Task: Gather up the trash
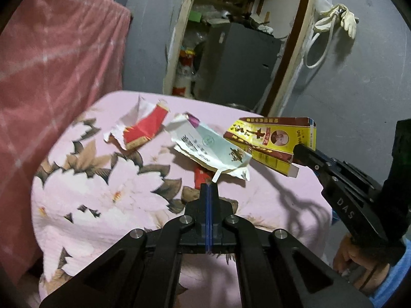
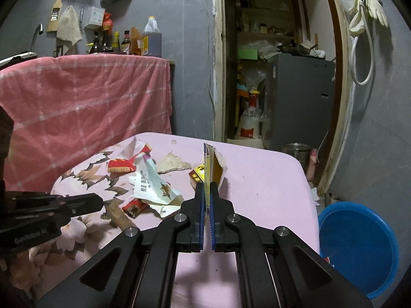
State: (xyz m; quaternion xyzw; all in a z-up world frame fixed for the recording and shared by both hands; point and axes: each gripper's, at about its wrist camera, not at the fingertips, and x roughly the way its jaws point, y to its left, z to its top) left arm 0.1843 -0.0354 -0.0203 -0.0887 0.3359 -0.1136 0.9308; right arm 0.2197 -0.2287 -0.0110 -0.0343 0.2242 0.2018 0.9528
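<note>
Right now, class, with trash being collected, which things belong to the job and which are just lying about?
Job: yellow carton in right hand-held gripper; white wrapper; red wrapper; blue basin.
Lying about: rubber gloves; sauce bottles; pink blanket.

Each gripper, the left gripper (image 1: 209,185) and the right gripper (image 2: 207,188), is built from matte black linkage arms joined by round silver pivot screws, with two black fingers faced on the inside with blue pads (image 2: 202,205); those of the right gripper show a toothed edge. Seen from the opposite camera, the right gripper body is marked "DAS" in pale letters, and the left gripper body carries a pale marking reading roughly "GenRobot AI". The person's hand (image 1: 359,261) emerges from a blue sleeve (image 1: 395,279), with a thin dark band at the wrist.
</note>
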